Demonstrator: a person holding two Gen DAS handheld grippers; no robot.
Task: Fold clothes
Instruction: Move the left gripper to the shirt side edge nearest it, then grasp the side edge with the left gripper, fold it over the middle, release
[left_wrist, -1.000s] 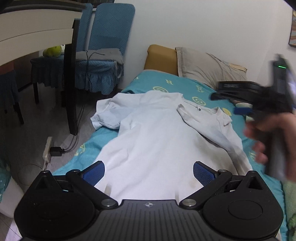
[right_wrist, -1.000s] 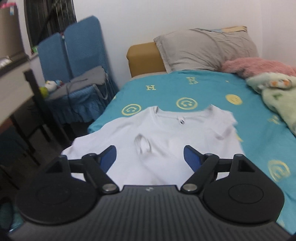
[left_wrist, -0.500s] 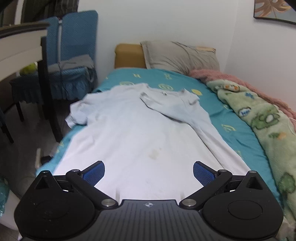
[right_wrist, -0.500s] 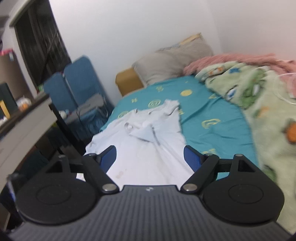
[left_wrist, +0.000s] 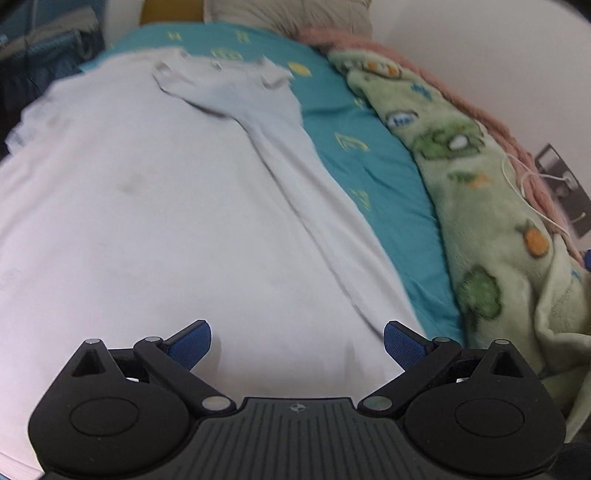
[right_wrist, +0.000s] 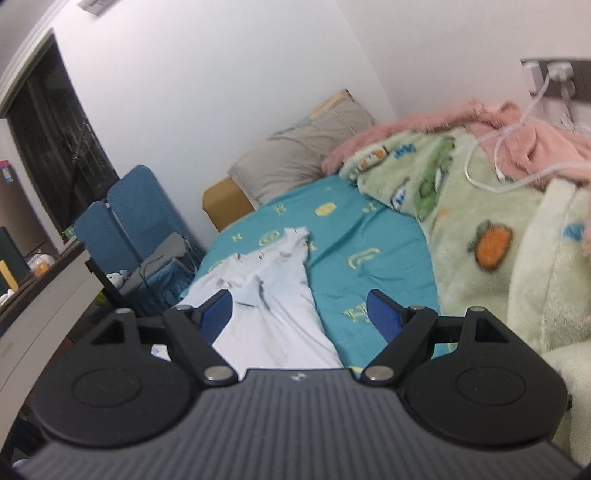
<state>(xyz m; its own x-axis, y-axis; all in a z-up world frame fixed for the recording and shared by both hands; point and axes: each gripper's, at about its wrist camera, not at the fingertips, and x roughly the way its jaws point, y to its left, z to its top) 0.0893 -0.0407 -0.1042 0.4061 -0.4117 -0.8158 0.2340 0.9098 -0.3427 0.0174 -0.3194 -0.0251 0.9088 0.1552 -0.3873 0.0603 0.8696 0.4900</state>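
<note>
Both grippers have dropped toward the shirt's (left_wrist: 155, 206) hem; left gripper (left_wrist: 297, 341) and right gripper (right_wrist: 300, 312) jaws spread, ready to pinch it.

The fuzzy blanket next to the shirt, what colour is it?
The blanket is pale green with cartoon prints, green and orange ones; the right wrist view shows it best.

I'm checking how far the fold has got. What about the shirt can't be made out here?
- Hem of the shirt: left wrist view, hidden behind the left gripper body.
- Its left sleeve: left wrist view, cut off by the frame edge and blurred.
- Lower part of the shirt: right wrist view, hidden behind the right gripper.
- The neck label: too small and blurred in both views.
</note>
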